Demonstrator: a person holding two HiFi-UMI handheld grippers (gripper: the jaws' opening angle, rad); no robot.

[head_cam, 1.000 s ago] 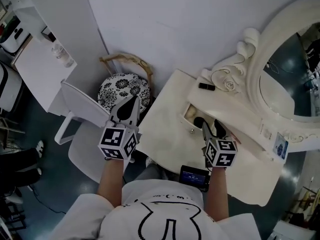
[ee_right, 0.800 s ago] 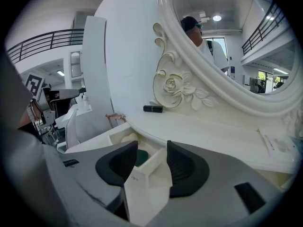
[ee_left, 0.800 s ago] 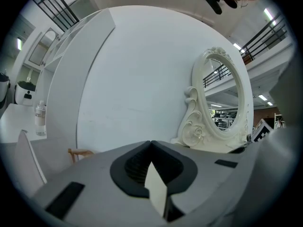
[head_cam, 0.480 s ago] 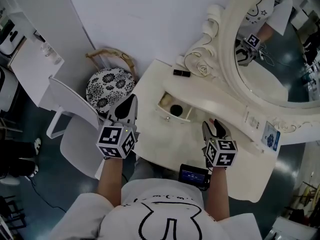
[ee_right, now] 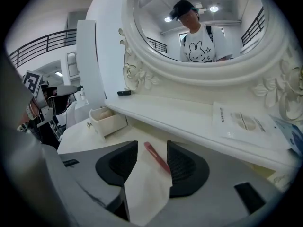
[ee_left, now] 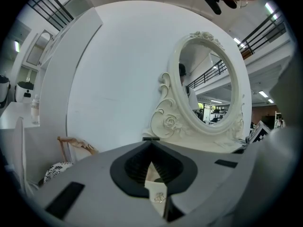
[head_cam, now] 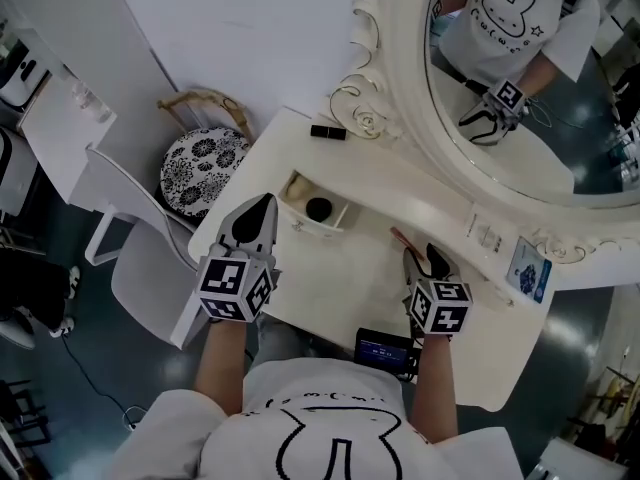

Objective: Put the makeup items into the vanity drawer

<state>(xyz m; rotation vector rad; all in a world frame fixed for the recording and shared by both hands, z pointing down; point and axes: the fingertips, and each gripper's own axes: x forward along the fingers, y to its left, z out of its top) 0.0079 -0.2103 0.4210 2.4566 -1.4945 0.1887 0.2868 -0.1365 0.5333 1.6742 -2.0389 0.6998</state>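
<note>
The cream vanity table [head_cam: 340,288] has a small drawer [head_cam: 300,200] pulled open, with a round black item [head_cam: 319,209] inside. A thin red stick [head_cam: 404,241] lies on the tabletop just ahead of my right gripper [head_cam: 428,260]. In the right gripper view the stick [ee_right: 157,158] shows between the open jaws, untouched. A black tube [head_cam: 327,131] lies on the shelf by the mirror's carved base. My left gripper [head_cam: 256,218] hovers at the table's left part, jaws drawn to a point and holding nothing. The drawer front with its knob [ee_left: 160,197] sits right before it.
A big oval mirror [head_cam: 520,88] stands on the raised shelf [head_cam: 440,213], which also holds a printed card [head_cam: 527,268]. A black device [head_cam: 388,351] sits at the table's near edge. A floral stool [head_cam: 203,163] and a white chair [head_cam: 140,258] stand left of the table.
Both grippers have moved rightward along the vanity. The right one has gone from the drawer to the red stick. The left one has come from above the stool to the drawer.
</note>
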